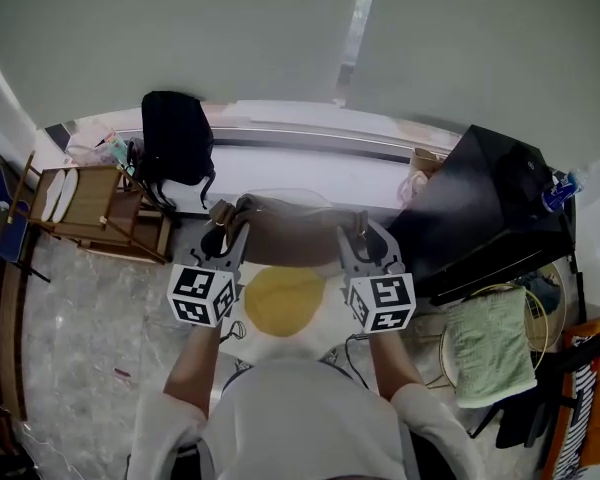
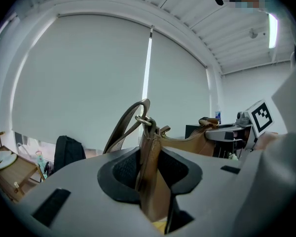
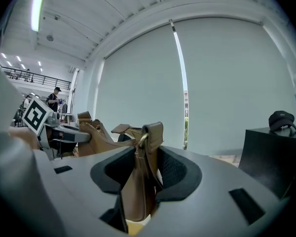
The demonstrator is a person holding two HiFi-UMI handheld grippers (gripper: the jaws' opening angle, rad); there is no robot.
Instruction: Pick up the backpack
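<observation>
**Head view.** The left gripper [image 1: 225, 230] and right gripper [image 1: 360, 233] each pinch one end of the brown bag [image 1: 290, 230]. It hangs between them at frame centre, above a yellow disc [image 1: 283, 300]. Both grips are narrow end tabs, so if the hands pull apart or one rises faster, a tab could likely slide out and the bag swing down. A black pack [image 1: 175, 138] stands untouched at upper left. It also fits the task's wording, so this may be the wrong item. The bag's underside and whatever it stood on are hidden by the cubes and the person's head.

**Left gripper view.** The jaws are pressed onto a leather tab [image 2: 149, 162] at lower centre, with a ring [image 2: 143, 118] and strap [image 2: 123, 127] above it. The loose strap could snag. How deep the tab sits is hidden by the jaw bodies.

**Right gripper view.** The jaws clamp the other tab [image 3: 138, 191] near its top edge, at lower centre. The grip looks shallow, so this is the likelier slip. The bag's middle is cut off behind the left jaw body.
</observation>
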